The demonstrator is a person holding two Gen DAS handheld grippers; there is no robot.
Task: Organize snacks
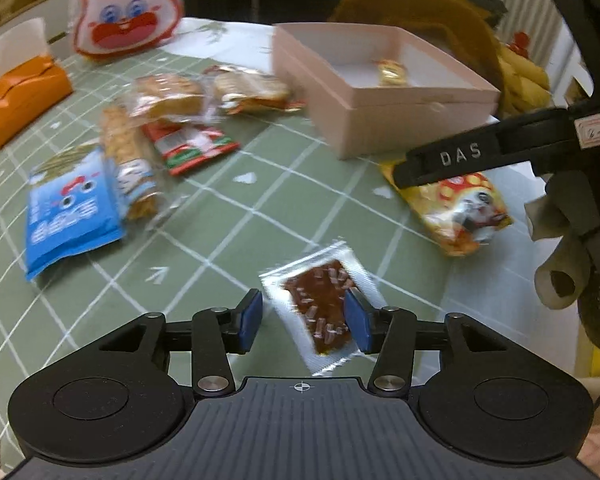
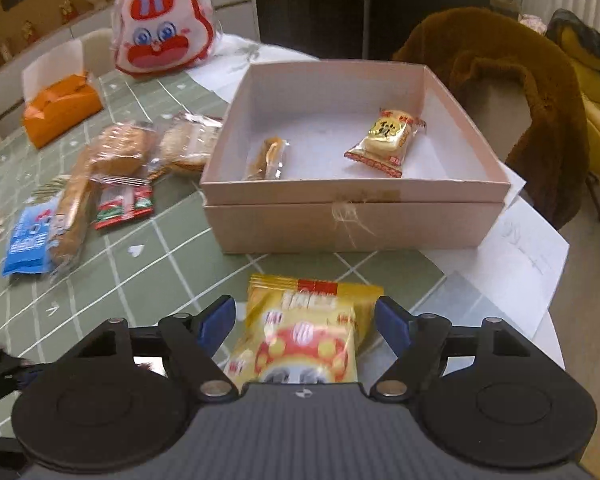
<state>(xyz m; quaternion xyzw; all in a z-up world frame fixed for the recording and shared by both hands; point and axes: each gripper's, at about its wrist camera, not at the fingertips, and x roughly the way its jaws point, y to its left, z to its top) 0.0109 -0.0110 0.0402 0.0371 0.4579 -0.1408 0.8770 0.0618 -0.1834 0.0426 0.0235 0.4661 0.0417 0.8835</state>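
Observation:
My left gripper (image 1: 303,320) is open, its blue pads on either side of a clear packet with a dark red snack (image 1: 324,312) lying on the green checked tablecloth. My right gripper (image 2: 306,322) is open around a yellow snack bag (image 2: 308,336), which also shows in the left wrist view (image 1: 460,212) under the right gripper's arm. The pink box (image 2: 352,224) stands just beyond; it holds a yellow wrapped cake (image 2: 388,140) and a small brown wrapped snack (image 2: 268,158).
Left of the box lie several wrapped breads (image 2: 116,152), a red-green packet (image 2: 122,206) and a blue packet (image 1: 70,212). An orange tissue box (image 2: 60,108) and a rabbit-face bag (image 2: 162,38) stand at the back. A chair with a brown coat (image 2: 512,92) stands behind the box.

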